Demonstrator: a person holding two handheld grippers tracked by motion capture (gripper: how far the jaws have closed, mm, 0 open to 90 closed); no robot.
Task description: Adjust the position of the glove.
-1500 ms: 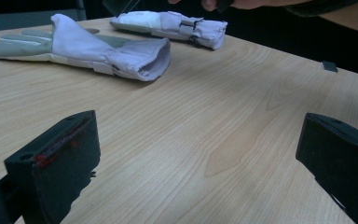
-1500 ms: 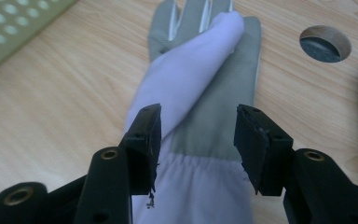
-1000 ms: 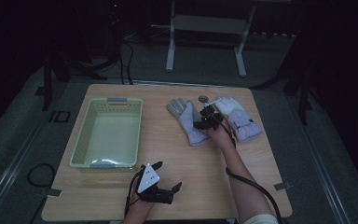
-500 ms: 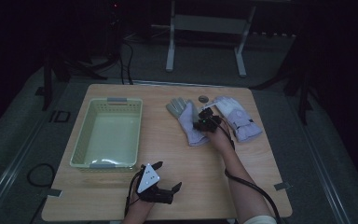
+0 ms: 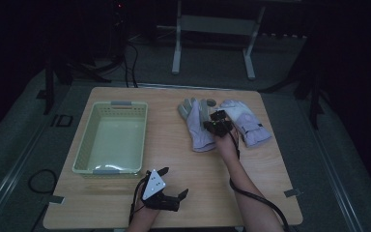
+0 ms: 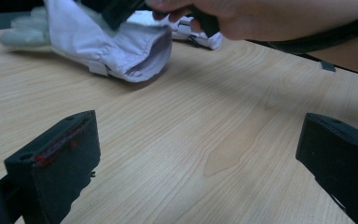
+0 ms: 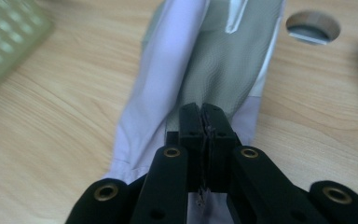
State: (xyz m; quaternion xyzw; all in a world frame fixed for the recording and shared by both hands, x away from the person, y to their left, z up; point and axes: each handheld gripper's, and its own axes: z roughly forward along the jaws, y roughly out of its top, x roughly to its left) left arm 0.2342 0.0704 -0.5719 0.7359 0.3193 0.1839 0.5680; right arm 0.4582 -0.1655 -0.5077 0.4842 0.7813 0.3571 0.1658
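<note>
Right gripper view: the right gripper [image 7: 200, 116], its jaws just closed, pinches the cuff fabric of a pale lavender glove [image 7: 168, 79] lying toward the table's [image 5: 270, 193] far edge; the left gripper [image 5: 166, 186] rests released near the front edge.

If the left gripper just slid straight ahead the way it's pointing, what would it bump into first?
Probably the open cuff of the left glove, which the right gripper pinches. The left gripper is open over bare table, and the way looks free until that cuff, though depth is hard to judge.
</note>
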